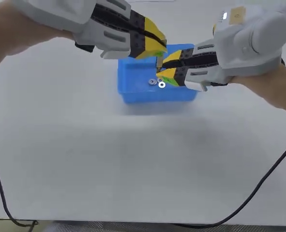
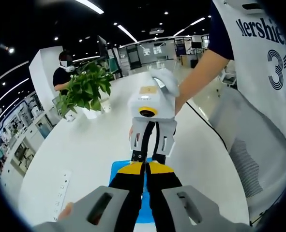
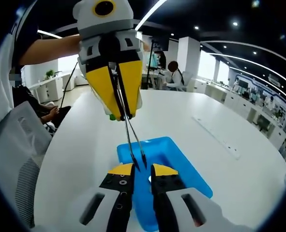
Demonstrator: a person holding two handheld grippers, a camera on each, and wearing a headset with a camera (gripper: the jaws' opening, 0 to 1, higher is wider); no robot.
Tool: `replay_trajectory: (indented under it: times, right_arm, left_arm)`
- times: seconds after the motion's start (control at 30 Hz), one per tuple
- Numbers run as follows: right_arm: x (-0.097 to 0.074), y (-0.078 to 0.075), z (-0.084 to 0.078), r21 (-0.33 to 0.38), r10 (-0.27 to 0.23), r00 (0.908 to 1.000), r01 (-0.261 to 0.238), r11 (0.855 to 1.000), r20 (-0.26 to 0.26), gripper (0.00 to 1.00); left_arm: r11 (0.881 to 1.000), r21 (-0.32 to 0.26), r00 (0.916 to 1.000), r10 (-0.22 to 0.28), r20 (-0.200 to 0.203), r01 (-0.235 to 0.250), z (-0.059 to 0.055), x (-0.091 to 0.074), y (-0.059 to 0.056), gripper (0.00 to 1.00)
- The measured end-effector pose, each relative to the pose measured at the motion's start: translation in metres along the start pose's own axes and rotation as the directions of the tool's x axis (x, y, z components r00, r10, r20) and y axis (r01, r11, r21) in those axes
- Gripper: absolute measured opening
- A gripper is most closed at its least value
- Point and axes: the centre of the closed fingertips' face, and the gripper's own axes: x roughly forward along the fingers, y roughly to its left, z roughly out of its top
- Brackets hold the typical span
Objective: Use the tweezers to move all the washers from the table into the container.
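The left gripper (image 3: 121, 112) has its yellow jaws pressed together on the upper end of the tweezers (image 3: 127, 129). The tweezers' long axis runs from those jaws down toward the blue container (image 1: 157, 95), which sits on the white bench (image 1: 133, 159) at upper centre of the head view. The right gripper (image 1: 161, 67) comes in from the right of that frame with its jaws slightly spread and nothing seen between them. Its tips sit just beside the tweezers' points.

The coming move turns on this: the tweezer points hang over the container's inside, and the washers (image 1: 161, 85) lie on its floor just below and beside them. The left gripper is the one carrying the tool, so any reach for another washer is probably its job.

The right gripper view shows the two tweezer points standing a little apart, apparently with nothing between them. The head view hides them behind the jaws but shows the washers in the container. The left gripper view shows its own closed jaws facing the other gripper
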Motion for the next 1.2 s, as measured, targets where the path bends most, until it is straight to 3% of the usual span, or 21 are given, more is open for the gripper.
replay_trajectory:
  times: [0.3, 0.37, 0.67, 0.83, 0.9, 1.07, 1.2]
  right_arm:
    - [-0.005, 0.030, 0.019, -0.010, 0.040, 0.9979, -0.039, 0.999, 0.050, 0.16]
    - [-0.009, 0.041, 0.026, 0.010, 0.066, 0.9939, -0.067, 0.998, 0.089, 0.15]
    - [-0.021, 0.069, 0.025, -0.020, 0.084, 0.9942, -0.083, 0.996, 0.067, 0.09]
    - [-0.026, 0.078, 0.014, -0.023, 0.094, 0.9953, -0.093, 0.995, 0.027, 0.09]
    - [-0.027, 0.081, 0.002, -0.036, 0.098, 0.9947, -0.099, 0.994, -0.030, 0.09]
    - [-0.027, 0.092, -0.011, -0.050, 0.118, 0.9881, -0.124, 0.991, -0.098, 0.09]
    - [-0.024, 0.101, -0.025, -0.094, 0.134, 0.9750, -0.153, 0.984, -0.177, 0.09]
  left_arm:
    - [1.000, 0.017, 0.9998, -0.018, 0.002, 0.018, 0.016, -0.002, -0.022, 0.05]
    - [1.000, 0.018, 0.9998, -0.016, 0.007, 0.016, 0.020, -0.004, -0.026, 0.05]
    - [1.000, -0.009, 0.9994, -0.013, 0.033, 0.013, 0.025, -0.011, -0.045, 0.05]
    - [1.000, -0.029, 0.9998, -0.006, 0.020, 0.006, 0.013, -0.013, -0.059, 0.05]
    - [0.999, -0.042, 1.0000, -0.003, 0.008, 0.003, 0.005, -0.013, -0.063, 0.05]
    - [0.998, -0.067, 1.0000, 0.004, 0.006, -0.003, -0.013, -0.011, -0.079, 0.05]
    - [0.996, -0.090, 1.0000, -0.002, -0.003, 0.002, -0.030, -0.008, -0.085, 0.05]
